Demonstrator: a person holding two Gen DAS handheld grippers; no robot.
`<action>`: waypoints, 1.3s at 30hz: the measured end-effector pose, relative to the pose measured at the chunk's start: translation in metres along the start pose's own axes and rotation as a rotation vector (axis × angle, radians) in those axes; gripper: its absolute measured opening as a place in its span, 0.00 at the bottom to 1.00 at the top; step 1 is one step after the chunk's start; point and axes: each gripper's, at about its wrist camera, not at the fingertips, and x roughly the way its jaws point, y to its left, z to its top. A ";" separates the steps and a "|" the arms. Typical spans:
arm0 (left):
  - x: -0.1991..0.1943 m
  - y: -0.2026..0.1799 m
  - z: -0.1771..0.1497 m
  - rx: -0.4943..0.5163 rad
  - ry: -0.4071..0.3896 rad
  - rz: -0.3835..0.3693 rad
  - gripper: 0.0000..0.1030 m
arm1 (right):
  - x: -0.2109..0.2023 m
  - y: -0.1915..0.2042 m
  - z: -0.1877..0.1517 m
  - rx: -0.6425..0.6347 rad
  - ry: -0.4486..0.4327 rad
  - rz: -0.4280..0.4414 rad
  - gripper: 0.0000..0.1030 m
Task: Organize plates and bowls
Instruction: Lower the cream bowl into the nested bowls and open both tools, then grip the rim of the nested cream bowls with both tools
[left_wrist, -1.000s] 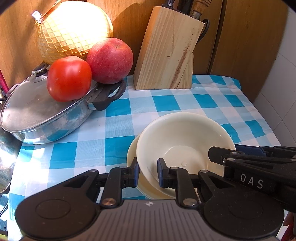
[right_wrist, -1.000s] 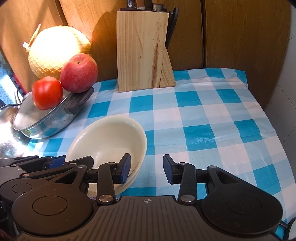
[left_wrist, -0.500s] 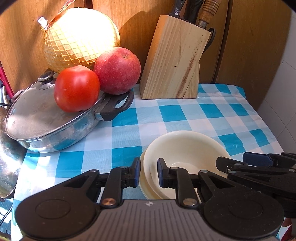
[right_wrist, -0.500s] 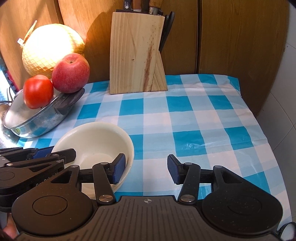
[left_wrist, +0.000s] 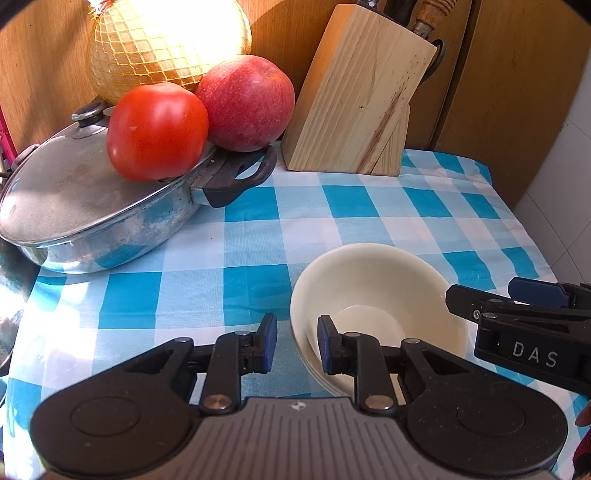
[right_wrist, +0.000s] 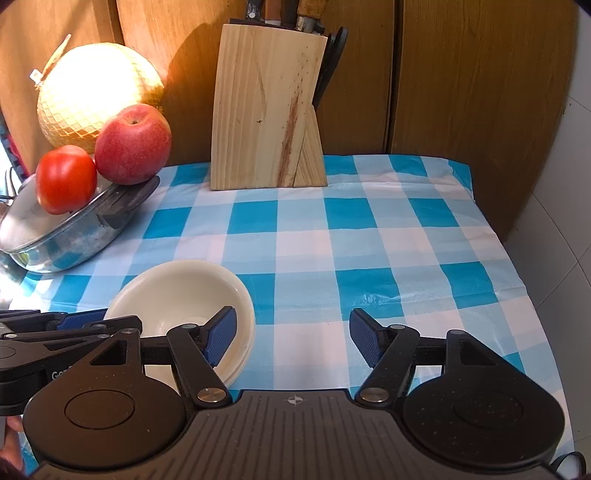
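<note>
A cream bowl (left_wrist: 373, 291) sits nested on cream plates (left_wrist: 325, 382) on the blue-and-white checked cloth; the stack also shows in the right wrist view (right_wrist: 184, 295). My left gripper (left_wrist: 294, 344) is open, its jaws standing on either side of the stack's near left rim without touching it. My right gripper (right_wrist: 293, 338) is wide open and empty, with its left finger (right_wrist: 218, 338) over the stack's right rim. The right gripper also shows at the right edge of the left wrist view (left_wrist: 517, 310).
A lidded steel pan (left_wrist: 92, 206) with a tomato (left_wrist: 157, 131) and an apple (left_wrist: 245, 103) on it stands at the left. A netted melon (left_wrist: 166, 40) is behind it. A wooden knife block (left_wrist: 354, 110) stands against the wooden back wall. The table's right edge meets a tiled wall (right_wrist: 554, 240).
Both grippers have drawn back from the bowl stack, which looks smaller and farther. The left jaws, nearly shut before, have opened. The right jaws have opened wider.
</note>
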 end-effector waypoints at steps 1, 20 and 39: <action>0.001 0.000 -0.001 0.005 -0.002 0.010 0.18 | 0.000 0.002 0.000 -0.012 -0.005 -0.005 0.72; 0.017 -0.010 -0.004 0.058 0.024 0.005 0.22 | 0.018 0.025 -0.006 -0.132 0.034 -0.025 0.58; 0.004 -0.008 0.003 0.005 0.000 -0.052 0.15 | 0.011 0.024 -0.004 -0.079 0.063 0.080 0.22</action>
